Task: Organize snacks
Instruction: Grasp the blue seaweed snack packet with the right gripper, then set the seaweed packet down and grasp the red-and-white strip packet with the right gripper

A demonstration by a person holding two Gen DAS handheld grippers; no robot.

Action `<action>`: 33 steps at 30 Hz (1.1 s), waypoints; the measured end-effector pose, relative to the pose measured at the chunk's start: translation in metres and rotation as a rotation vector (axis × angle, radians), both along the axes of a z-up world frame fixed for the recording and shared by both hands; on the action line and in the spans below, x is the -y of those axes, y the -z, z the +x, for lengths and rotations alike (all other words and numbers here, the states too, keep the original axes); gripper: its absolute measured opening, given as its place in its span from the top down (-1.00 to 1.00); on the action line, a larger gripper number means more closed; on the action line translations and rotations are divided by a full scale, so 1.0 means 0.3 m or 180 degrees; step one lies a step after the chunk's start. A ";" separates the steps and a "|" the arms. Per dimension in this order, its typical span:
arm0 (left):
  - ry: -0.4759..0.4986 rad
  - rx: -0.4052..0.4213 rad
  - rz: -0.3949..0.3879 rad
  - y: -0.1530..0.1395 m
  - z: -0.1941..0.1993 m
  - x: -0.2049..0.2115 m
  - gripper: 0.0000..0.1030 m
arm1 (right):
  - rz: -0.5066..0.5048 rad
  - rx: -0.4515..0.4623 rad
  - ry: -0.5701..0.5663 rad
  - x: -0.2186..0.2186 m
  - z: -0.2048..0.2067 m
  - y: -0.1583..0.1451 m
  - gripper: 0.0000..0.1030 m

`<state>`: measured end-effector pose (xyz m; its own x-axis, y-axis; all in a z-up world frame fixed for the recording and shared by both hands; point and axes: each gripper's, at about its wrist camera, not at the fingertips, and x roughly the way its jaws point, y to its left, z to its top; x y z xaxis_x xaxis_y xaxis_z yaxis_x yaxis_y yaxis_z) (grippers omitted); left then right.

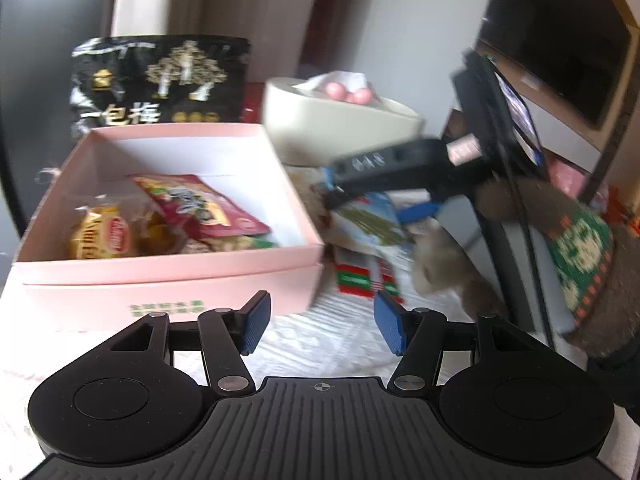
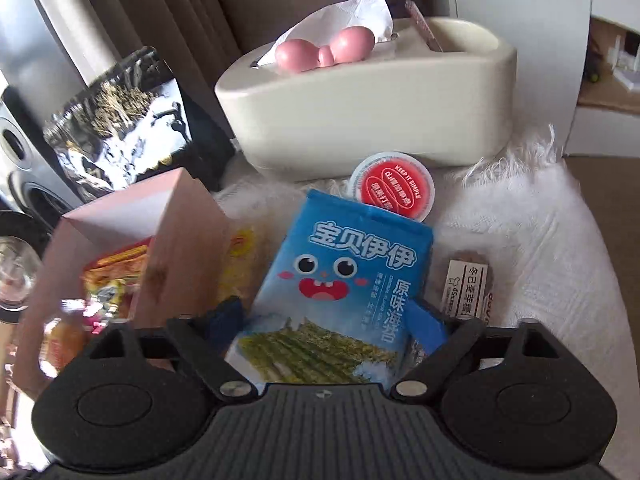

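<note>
The right claw (image 2: 328, 320) stands with its blue fingers (image 2: 428, 322) on either side of a blue seaweed snack packet (image 2: 344, 280); whether the pads press on the packet cannot be told. The packet lies on the white textured cloth (image 2: 540, 240) covering the surface, just right of the pink box (image 2: 188, 220) and overlapping a round red-lidded cup (image 2: 394, 190) behind it. A small brown-and-white wrapped bar (image 2: 466, 284) lies near the packet's right side. Behind them sits a cream tissue holder (image 2: 360, 108) topped with a pink bow (image 2: 325, 53). The left claw (image 1: 322, 324) hangs with its fingers apart and nothing between them, in front of the pink box's near wall (image 1: 172, 280). Inside the box lie a red snack pouch (image 1: 200, 204) and a yellow packet (image 1: 104, 236). A black-and-gold bag (image 1: 160, 80) stands behind the box. A red-and-green striped packet (image 1: 360, 278) lies on the cloth just right of the box. A patterned sleeve (image 1: 580, 264) shows at the right of the left wrist view.
</note>
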<state>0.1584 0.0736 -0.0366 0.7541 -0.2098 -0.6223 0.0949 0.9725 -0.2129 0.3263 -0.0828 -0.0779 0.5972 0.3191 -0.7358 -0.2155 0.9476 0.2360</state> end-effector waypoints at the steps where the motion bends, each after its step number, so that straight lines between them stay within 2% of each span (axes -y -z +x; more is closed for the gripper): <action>1: -0.0051 -0.0004 -0.0018 0.003 0.003 -0.011 -0.22 | -0.0022 0.0015 -0.0027 -0.001 -0.004 0.009 -0.82; 5: -0.0209 -0.0023 -0.0102 0.015 0.012 -0.050 -0.22 | 0.0018 0.0024 -0.0177 0.030 -0.031 0.008 -0.77; 9: -0.0292 -0.0068 -0.0186 0.027 0.010 -0.076 -0.22 | 0.0187 -0.0014 -0.0391 0.085 -0.076 -0.010 -0.61; 16: -0.0378 -0.0060 -0.0246 0.023 -0.039 -0.109 -0.22 | 0.0555 -0.0039 -0.0557 0.193 -0.217 -0.080 -0.61; 21: -0.0504 -0.0004 -0.0217 -0.005 -0.110 -0.132 -0.22 | 0.0756 -0.0133 -0.0827 0.196 -0.354 -0.102 -0.62; 25: -0.0630 -0.0007 -0.0188 -0.023 -0.181 -0.155 -0.22 | 0.0606 -0.0033 -0.1024 0.137 -0.476 -0.070 -0.69; 29: -0.0684 -0.0054 -0.0174 -0.033 -0.232 -0.152 -0.22 | 0.0420 0.0037 -0.1300 0.024 -0.551 0.008 -0.75; 32: -0.0614 0.0006 -0.0088 -0.053 -0.273 -0.128 -0.22 | 0.0139 0.0336 -0.1479 -0.036 -0.602 0.029 -0.75; 33: -0.0585 0.0013 -0.0072 -0.054 -0.284 -0.121 -0.22 | 0.0173 0.0324 -0.1523 -0.033 -0.606 0.021 -0.75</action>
<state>0.0732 0.1100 -0.0203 0.7835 -0.0821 -0.6159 -0.0831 0.9685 -0.2349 0.1446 -0.0728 -0.0843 0.4425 0.6116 -0.6559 -0.6481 0.7236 0.2376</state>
